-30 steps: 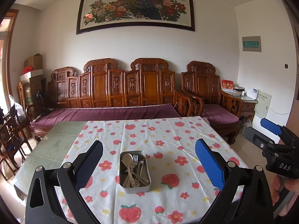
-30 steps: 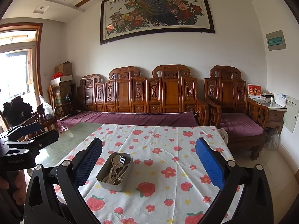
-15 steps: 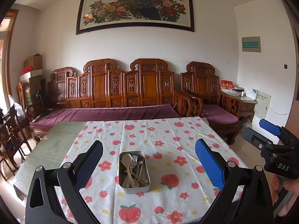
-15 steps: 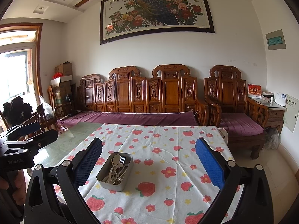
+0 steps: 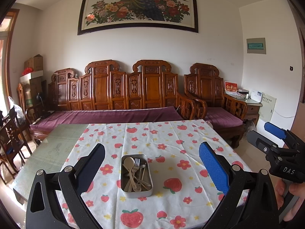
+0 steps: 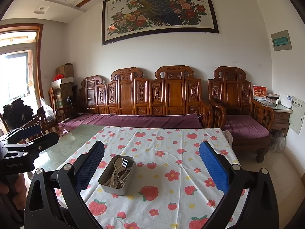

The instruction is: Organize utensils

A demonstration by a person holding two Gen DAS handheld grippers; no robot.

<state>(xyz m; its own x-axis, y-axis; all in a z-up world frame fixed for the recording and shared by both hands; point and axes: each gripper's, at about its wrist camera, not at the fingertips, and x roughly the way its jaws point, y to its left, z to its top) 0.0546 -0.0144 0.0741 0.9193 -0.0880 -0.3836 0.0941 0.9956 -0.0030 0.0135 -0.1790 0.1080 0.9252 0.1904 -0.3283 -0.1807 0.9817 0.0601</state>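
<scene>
A metal tin [image 5: 136,192] stands on the strawberry tablecloth [image 5: 171,143] and holds several beige utensils [image 5: 133,173], among them a spoon and a fork. It also shows in the right wrist view [image 6: 114,188] with the utensils [image 6: 118,171] inside. My left gripper [image 5: 152,162] is open and empty, held above the near side of the tin. My right gripper [image 6: 152,162] is open and empty, to the right of the tin. The right gripper also shows at the right edge of the left wrist view [image 5: 266,137], and the left gripper at the left edge of the right wrist view [image 6: 32,137].
The cloth covers the right part of a glass-topped table [image 5: 57,148]. A carved wooden sofa [image 5: 124,95] with purple cushions stands behind it, an armchair [image 5: 215,99] to the right. Wooden chairs [image 5: 11,139] stand at the left.
Both grippers have drifted only slightly; the tin and utensils have not moved.
</scene>
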